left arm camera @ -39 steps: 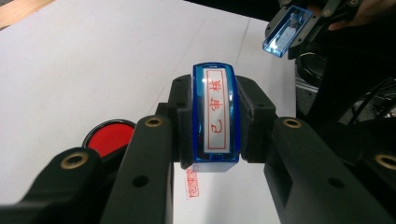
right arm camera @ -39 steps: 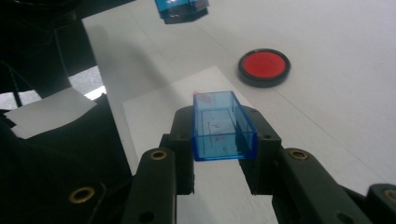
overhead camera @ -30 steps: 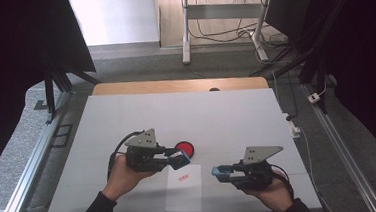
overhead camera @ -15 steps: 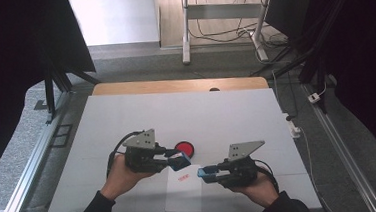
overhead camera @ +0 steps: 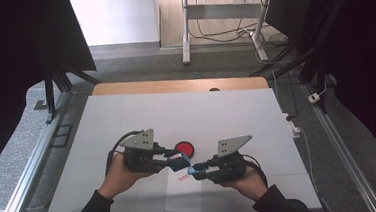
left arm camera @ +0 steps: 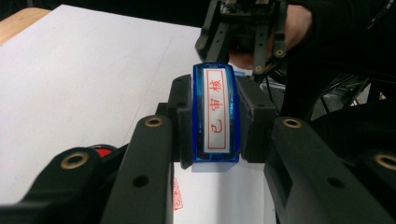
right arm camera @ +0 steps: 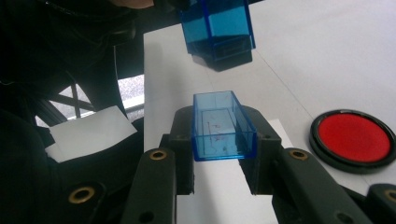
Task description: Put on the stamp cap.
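- Blue clear plastic catches the eye: the left gripper [overhead camera: 180, 162] is clamped on a blue stamp [left arm camera: 216, 113], whose label of red characters faces that gripper's own camera.
- From the right gripper view, the same stamp [right arm camera: 217, 29] hangs above the table, its dark underside tilted toward the other tool.
- Over on the other side, the right gripper [overhead camera: 194, 171] has its jaws closed on the stamp's blue cap [right arm camera: 223, 125], an empty see-through box with its open mouth turned toward the stamp.
- Seen from the high view, the two tools point at each other, tips very near; stamp [overhead camera: 182, 161] and cap [overhead camera: 196, 171] are just apart, not joined.
- Both sit low over a white sheet of paper [overhead camera: 183, 199] lying near the front edge of the white table [overhead camera: 127, 120].
- On that paper there is a small red stamped mark [overhead camera: 183, 177], just under the tips.
- Just behind the stamp, a round red ink pad [overhead camera: 184, 148] with a black rim rests on the table, lid off.
- Each tool is gripped by a hand in a dark sleeve coming from the near side.
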The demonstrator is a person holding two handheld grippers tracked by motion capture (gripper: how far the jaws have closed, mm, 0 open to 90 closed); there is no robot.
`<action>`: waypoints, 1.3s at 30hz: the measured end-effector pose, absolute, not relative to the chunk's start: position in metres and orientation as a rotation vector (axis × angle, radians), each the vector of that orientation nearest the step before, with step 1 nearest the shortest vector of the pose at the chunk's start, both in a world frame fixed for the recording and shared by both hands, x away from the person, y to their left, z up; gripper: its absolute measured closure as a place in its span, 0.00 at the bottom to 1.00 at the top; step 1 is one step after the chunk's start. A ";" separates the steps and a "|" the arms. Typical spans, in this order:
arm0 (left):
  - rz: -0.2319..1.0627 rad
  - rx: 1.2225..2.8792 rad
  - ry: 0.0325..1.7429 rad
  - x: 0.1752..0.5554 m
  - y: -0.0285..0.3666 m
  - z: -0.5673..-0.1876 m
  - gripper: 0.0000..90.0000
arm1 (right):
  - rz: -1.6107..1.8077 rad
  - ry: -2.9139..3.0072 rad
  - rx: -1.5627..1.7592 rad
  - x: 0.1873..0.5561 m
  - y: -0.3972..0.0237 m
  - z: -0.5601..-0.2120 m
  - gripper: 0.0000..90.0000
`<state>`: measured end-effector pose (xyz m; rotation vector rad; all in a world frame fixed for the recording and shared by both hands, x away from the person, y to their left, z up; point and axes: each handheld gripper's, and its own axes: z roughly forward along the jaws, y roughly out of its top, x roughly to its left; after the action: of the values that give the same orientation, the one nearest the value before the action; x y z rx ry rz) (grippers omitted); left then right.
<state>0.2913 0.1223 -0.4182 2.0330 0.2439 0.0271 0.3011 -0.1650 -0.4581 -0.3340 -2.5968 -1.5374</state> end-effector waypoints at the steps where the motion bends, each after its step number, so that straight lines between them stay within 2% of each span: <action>1: 0.024 2.031 0.240 0.291 0.122 -0.418 0.78 | -1.538 -2.592 -0.327 0.302 -0.163 -0.458 0.77; 19: 0.002 2.033 0.180 0.291 0.119 -0.421 0.78 | -1.508 -2.550 -0.216 0.310 -0.140 -0.465 0.77; 39: -0.038 2.026 0.121 0.291 0.119 -0.424 0.78 | -1.522 -2.518 -0.157 0.309 -0.135 -0.463 0.77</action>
<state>0.2911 0.1191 -0.4238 2.0256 0.1212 -0.0377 0.3092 -0.1353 -0.4633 -0.1565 -2.5178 -1.5224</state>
